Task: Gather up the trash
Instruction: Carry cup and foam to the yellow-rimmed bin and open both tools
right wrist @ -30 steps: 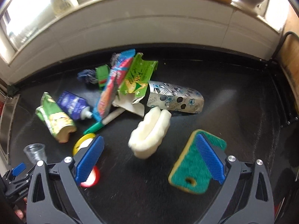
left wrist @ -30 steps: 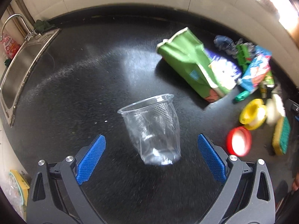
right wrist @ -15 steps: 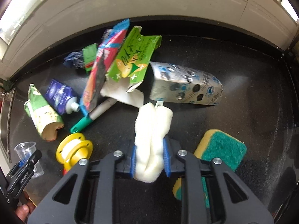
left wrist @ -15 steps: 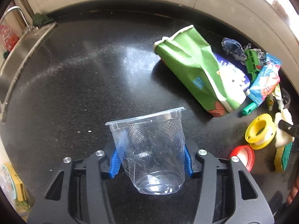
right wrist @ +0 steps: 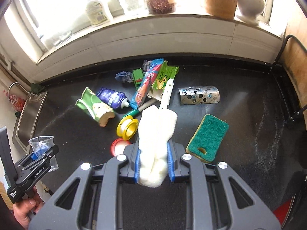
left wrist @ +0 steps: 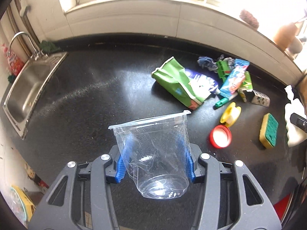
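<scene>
Both grippers hold something above the black bench (left wrist: pixel 80 103)

We see the left gripper (left wrist: pixel 155 157) with its jaws closed on a clear plastic cup (left wrist: pixel 153 149), squeezed flat at the rim and lifted off the bench, while the right gripper (right wrist: pixel 154 163) has its jaws clamped on a white fluffy duster (right wrist: pixel 156 132) whose handle points toward the litter pile. On the bench lie a green snack bag (left wrist: pixel 176 84), a blue tube (right wrist: pixel 113 98), a red-and-blue wrapper (right wrist: pixel 147 82), a silver spotted carton (right wrist: pixel 199 94), a yellow spool (right wrist: pixel 127 127), a red lid (left wrist: pixel 220 136) and a green sponge (right wrist: pixel 208 138); a steel sink (left wrist: pixel 26 90) sits at the left
</scene>
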A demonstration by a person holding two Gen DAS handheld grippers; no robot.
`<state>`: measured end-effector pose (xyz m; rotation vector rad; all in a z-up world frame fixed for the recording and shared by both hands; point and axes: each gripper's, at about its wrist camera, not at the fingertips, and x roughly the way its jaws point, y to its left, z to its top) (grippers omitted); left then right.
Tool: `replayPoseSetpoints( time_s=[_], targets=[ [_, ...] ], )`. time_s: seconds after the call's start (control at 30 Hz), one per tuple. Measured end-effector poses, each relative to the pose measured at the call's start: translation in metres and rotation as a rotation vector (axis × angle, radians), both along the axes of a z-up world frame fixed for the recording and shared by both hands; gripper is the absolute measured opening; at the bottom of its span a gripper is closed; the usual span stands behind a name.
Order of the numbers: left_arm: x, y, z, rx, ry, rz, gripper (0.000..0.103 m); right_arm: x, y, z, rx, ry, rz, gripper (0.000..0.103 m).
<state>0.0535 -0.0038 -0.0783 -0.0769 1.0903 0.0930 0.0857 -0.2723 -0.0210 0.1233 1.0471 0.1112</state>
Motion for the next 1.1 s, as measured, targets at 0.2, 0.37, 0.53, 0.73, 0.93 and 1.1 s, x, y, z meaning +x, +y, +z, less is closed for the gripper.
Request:
replayPoseSetpoints(
  time_s=[0.2,0.37,0.53,0.73,0.93,1.1],
  targets=[
    [-0.021,0.004,0.013,-0.004,-0.023,-0.007,0.047,-0.018,0.013,0.01,-0.011,-0.019,0.029,0.022],
    [-0.046,0.031,0.027,-0.01,-0.063,0.053,0.048,-0.022,0.059,0.016,-0.02,-0.048,0.145,0.022],
    [-0.094,0.096,0.031,0.0,-0.079,0.216,0.048,-0.036,0.173,0.018,0.027,-0.066,0.46,0.022],
    [-0.192,0.198,-0.007,-0.01,-0.009,0.491,0.048,-0.1,0.352,-0.015,0.154,0.052,0.972,0.023],
    [-0.283,0.28,-0.085,-0.068,0.059,0.685,0.048,-0.179,0.499,-0.096,0.139,0.21,1.279,0.023],
    [-0.322,0.334,-0.163,-0.174,0.067,0.772,0.049,-0.217,0.574,-0.173,0.05,0.317,1.367,0.023]
  ],
)
